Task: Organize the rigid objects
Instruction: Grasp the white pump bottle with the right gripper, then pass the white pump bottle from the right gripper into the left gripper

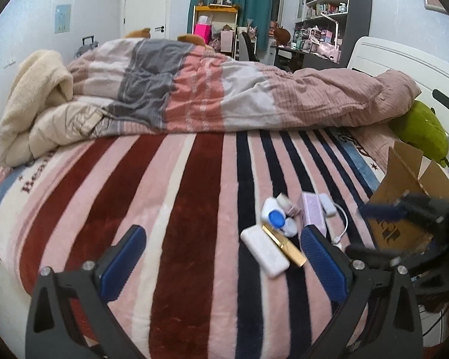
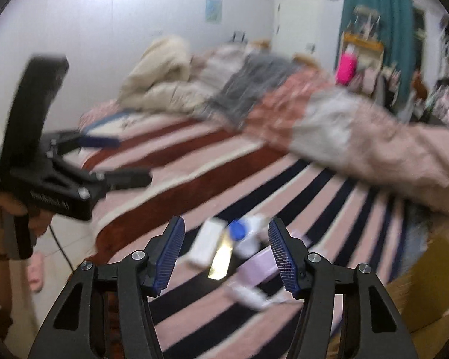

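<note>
We hold our left gripper [image 1: 223, 264] low over the striped blanket [image 1: 176, 209] of the bed, its jaws spread wide with nothing between them. Just ahead and to its right lies a small cluster of rigid things: a white case [image 1: 265, 255] touching a gold tube [image 1: 284, 245], a white contact lens case [image 1: 277, 217] with a blue cap just behind them, and a lilac box [image 1: 312, 209] beside a white adapter [image 1: 327, 204] with a short cable. An open cardboard box [image 1: 404, 197] stands near the cluster at the bed's right edge. Our right gripper [image 2: 226, 249] hovers above the same cluster, jaws spread and empty; its view is blurred. A rumpled duvet [image 1: 224, 89] lies across the far half of the bed.
</note>
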The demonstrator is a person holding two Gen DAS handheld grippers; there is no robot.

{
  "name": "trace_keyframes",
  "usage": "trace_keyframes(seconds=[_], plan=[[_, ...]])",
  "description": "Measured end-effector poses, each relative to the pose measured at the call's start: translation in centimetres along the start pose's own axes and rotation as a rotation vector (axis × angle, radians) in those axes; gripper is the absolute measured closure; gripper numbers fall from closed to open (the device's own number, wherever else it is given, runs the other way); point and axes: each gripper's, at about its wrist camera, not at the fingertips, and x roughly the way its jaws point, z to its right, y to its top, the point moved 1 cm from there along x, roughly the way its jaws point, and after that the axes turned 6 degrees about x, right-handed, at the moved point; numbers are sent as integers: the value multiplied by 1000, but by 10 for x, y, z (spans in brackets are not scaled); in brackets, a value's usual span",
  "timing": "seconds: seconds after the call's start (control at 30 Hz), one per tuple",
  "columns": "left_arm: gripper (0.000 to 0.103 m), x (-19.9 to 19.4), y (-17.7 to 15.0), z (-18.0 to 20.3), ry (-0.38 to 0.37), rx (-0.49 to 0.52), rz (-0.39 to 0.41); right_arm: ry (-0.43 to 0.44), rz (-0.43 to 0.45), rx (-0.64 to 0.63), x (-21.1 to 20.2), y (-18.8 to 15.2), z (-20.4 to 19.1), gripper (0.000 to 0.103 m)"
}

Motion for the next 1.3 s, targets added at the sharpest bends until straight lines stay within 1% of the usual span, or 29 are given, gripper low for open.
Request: trace_keyframes(seconds=[0.03, 0.07, 0.1, 0.13, 0.17, 0.23, 0.33, 0.4, 0.5, 0.63, 0.67, 0.7, 0.73, 0.8, 0.87, 0.93, 1.0, 1.03, 1.1, 1.13, 1.17, 1.2, 1.23, 1.27, 1.3], plan=[[1, 2, -4, -1, -6, -4, -2, 2, -37, 20, 12, -5, -1, 48], [1, 4, -10, -3, -15, -9, -1, -20, -75, 41, 25, -14, 1, 45], [1, 6, -15, -3, -23, -12, -1, -52, -95, 53, 33, -20, 2, 43], [1, 7, -19, -4, -37, -15, 1, -95, -113, 69, 41, -28, 5, 36], [1, 9, -23, -5, -47, -18, -1, -144, -128, 94, 49, -37, 12, 33], [1, 11, -27, -5, -58, -17, -5, -210, -148, 156, 58, -48, 26, 31], [1, 11, -31, -3, -66, -14, -7, -261, -149, 245, 66, -62, 43, 30], [1, 11, -34, -2, -70, -18, -7, -273, -157, 305, 72, -71, 51, 29], [1, 8, -35, -1, -65, -17, -11, -233, -157, 374, 78, -76, 57, 29], [1, 2, -33, 1, -57, -9, -12, -265, -127, 363, 83, -75, 47, 30], [1, 1, -32, 2, -60, -6, -15, -279, -132, 363, 84, -76, 45, 34], [1, 1, -31, 3, -64, -1, -19, -288, -138, 367, 84, -76, 44, 41], [1, 1, -29, 5, -68, 6, -24, -285, -133, 370, 81, -77, 42, 43], [1, 1, -23, 11, -92, 25, -34, -267, -111, 350, 73, -77, 38, 43], [1, 1, -14, 23, -149, 55, -42, -241, -77, 305, 62, -72, 30, 43], [1, -1, 0, 40, -235, 97, -48, -171, -50, 246, 46, -65, 20, 43], [1, -5, 14, 57, -309, 136, -54, -85, -5, 177, 25, -51, 8, 43], [2, -7, 23, 66, -349, 158, -58, -61, 16, 155, 16, -46, 5, 43], [8, -11, 38, 82, -413, 190, -62, -8, 71, 114, -10, -31, 0, 43], [13, -13, 48, 90, -453, 204, -67, 9, 109, 93, -26, -22, 0, 43], [21, -14, 59, 102, -502, 217, -70, 14, 129, 80, -35, -17, 0, 43], [26, -15, 68, 110, -535, 226, -74, 13, 157, 59, -48, -11, 2, 43], [35, -14, 80, 124, -571, 244, -85, 6, 182, 38, -60, -8, 6, 43], [44, -12, 88, 137, -591, 263, -92, -9, 202, 23, -70, -5, 10, 43], [49, -11, 95, 149, -610, 285, -103, -32, 219, 15, -81, -4, 17, 43]])
